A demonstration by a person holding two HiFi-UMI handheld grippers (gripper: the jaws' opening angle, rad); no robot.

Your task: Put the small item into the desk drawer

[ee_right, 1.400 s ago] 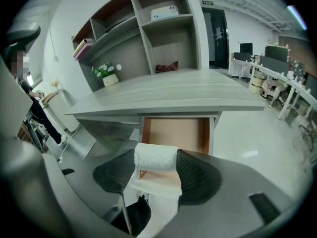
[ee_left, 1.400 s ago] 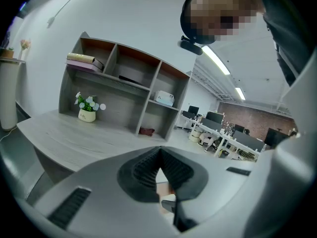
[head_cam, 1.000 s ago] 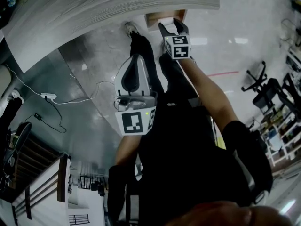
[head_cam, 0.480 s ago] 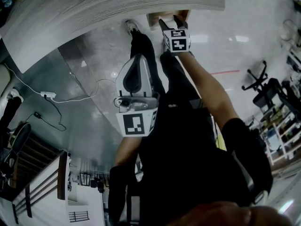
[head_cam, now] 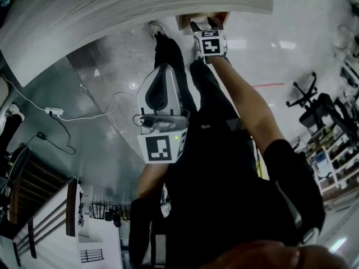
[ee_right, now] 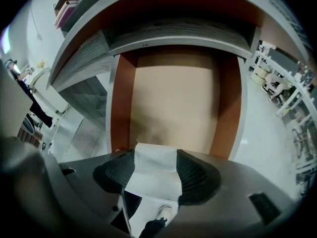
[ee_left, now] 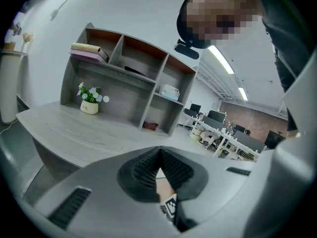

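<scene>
Right gripper view looks straight into the open drawer (ee_right: 173, 103). Its pale bare floor lies dead ahead of the right tool (ee_right: 155, 156), with the reddish-brown side walls to either side of the tool's line and the table (ee_right: 178, 31) edge overhanging above. The right tool is clenched on the item (ee_right: 151, 180), a flat white piece. Its long axis runs along the jaws, and its front edge pokes just past the tips toward the drawer.

From the head view, the right tool (head_cam: 205, 26) is stretched forward at the drawer (head_cam: 188, 21) mouth, under the table (head_cam: 140, 4) edge. Whether the item is already over the drawer floor I cannot tell.

The left tool (head_cam: 162, 70) hangs back near the body, well apart from the drawer. In its own view the left tool (ee_left: 159, 155) has its pads pressed together at the tips with nothing between them.

The right hand is therefore the nearer, and the loaded one. My reading is that the coming move depends on the drawer floor lying ahead of and below the jaws. A short push forward along the item's long axis, then letting go, should drop it inside. The risk is releasing over the front lip.
</scene>
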